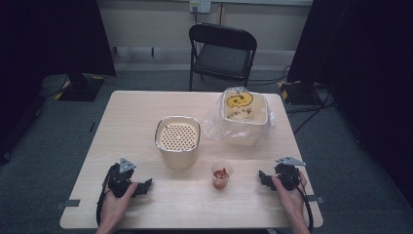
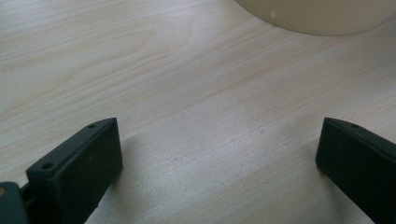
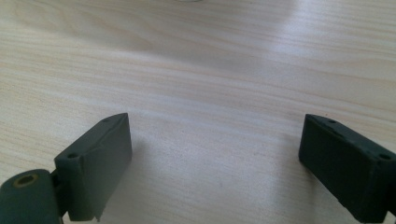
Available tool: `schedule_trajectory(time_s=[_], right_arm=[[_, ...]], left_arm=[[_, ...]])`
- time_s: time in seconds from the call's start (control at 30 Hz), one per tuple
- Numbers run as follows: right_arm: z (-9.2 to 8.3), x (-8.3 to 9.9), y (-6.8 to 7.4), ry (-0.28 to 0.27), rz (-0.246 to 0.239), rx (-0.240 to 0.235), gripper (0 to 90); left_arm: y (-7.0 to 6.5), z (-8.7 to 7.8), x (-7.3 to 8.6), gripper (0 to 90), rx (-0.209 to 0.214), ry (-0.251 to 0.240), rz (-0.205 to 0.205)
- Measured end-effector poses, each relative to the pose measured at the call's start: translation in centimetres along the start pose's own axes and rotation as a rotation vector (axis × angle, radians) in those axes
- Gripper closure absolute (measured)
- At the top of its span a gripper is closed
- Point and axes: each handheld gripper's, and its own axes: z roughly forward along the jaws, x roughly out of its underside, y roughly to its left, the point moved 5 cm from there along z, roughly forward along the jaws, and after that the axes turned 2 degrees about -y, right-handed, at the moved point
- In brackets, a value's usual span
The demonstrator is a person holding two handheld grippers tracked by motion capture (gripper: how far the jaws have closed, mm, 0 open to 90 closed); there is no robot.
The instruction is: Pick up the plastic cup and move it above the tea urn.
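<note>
A cream pot with a perforated insert [image 1: 178,141] stands at the middle of the wooden table [image 1: 136,107]. Right of it sits a square cream tub in a clear plastic bag [image 1: 242,117], with a yellow smiley mark on top. A small clear cup holding something red [image 1: 221,175] stands in front of them. My left gripper [image 1: 145,186] rests on the table at the front left, open and empty, jaws pointing right; in its own view [image 2: 219,154] the pot's base [image 2: 317,16] lies ahead. At the front right my right gripper [image 1: 263,178] [image 3: 215,154] rests open and empty, jaws pointing left.
A black folding chair [image 1: 221,53] stands beyond the table's far edge. Dark curtains hang at both sides, with cables on the grey floor to the right. Bare wood lies between the two grippers along the front edge.
</note>
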Motion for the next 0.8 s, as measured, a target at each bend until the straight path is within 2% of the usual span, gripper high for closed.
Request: schedule_trajectory(time_s=[0.23,0.33,0.43,0.5,0.53,0.57,0.7,0.8], right_arm=[[-0.1,0.0,0.0,0.0,-0.003,0.002,10.1],[-0.4,0.0,0.3,0.001,-0.01,-0.001,17.8],[-0.5,0.0,0.4,0.004,-0.012,0.003,19.5],[-0.6,0.0,0.7,0.012,-0.01,-0.017,19.8],[-0.8,0.0,1.3,0.017,-0.021,-0.044,21.3],[-0.8,0.0,1.3,0.017,-0.021,-0.044,21.3],[-1.4,-0.4,2.6,0.0,-0.044,-0.085,21.1],[-1.8,-0.7,3.7,-0.014,-0.038,-0.123,22.7]], left_arm=[[0.0,0.0,0.0,0.0,0.0,0.001,0.002],[0.0,0.0,0.0,0.0,0.0,0.0,0.001],[0.0,0.0,0.0,0.0,0.001,0.0,0.001],[0.0,0.0,0.0,0.0,-0.001,-0.003,-0.004],[0.0,0.0,0.0,0.0,0.001,0.0,0.0],[0.0,0.0,0.0,0.0,0.001,0.001,0.002],[0.0,0.0,0.0,0.0,0.0,-0.001,-0.001],[0.0,0.0,0.0,0.0,0.0,-0.001,-0.001]])
